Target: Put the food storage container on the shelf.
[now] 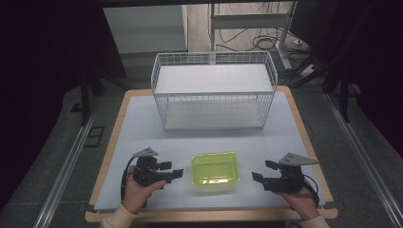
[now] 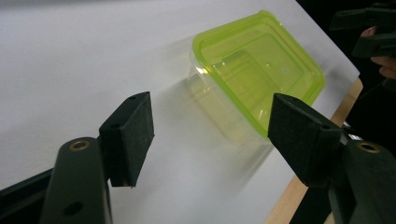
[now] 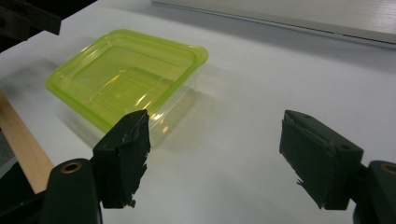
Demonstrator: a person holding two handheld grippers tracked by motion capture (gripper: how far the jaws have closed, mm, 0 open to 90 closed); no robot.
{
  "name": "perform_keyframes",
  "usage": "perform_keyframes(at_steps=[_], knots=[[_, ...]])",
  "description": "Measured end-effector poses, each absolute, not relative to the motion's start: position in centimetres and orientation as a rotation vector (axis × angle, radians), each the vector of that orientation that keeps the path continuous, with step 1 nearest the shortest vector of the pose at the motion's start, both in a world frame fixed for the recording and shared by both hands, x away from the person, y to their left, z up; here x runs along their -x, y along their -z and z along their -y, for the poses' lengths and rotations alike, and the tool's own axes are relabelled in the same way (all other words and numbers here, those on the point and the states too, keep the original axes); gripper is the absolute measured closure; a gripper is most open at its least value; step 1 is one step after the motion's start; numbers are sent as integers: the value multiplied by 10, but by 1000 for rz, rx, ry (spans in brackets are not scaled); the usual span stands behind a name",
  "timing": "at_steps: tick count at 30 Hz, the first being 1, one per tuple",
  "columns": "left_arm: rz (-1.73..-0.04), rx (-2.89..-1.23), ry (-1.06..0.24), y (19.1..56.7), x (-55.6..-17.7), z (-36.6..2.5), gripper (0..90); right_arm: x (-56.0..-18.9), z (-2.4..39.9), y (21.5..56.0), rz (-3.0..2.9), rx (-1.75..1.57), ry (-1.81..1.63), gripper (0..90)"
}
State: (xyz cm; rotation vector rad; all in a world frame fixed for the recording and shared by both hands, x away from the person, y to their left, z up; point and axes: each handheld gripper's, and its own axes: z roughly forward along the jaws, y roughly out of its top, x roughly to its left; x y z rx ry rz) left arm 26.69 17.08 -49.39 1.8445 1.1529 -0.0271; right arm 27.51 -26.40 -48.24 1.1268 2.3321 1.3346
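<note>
High view: a lidded green container sits on the table between the left gripper and right gripper, in front of a wire basket. Left gripper view: jaws spread wide, empty, container ahead. Right gripper view: jaws wide, empty, container just beyond.

The high view is dim and slightly soft, with light falling from above onto the pale table while the room at both sides sinks into near-black. In the two gripper views the white surface is bright and evenly lit — the lime-green container glints with small highlights on its lid and throws a faint, smeared shadow. Both close views are soft, and the black jaws in the foreground are slightly blurred — their surfaces keep little detail.
</note>
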Motion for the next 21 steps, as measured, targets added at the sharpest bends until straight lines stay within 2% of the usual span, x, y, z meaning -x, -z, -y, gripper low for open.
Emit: perform_keyframes(at_steps=[21], knots=[[-1187, -1823, 189, 498, -277, -151, 314, -304, 241, 478, -2494, -1292, -1474, 375]])
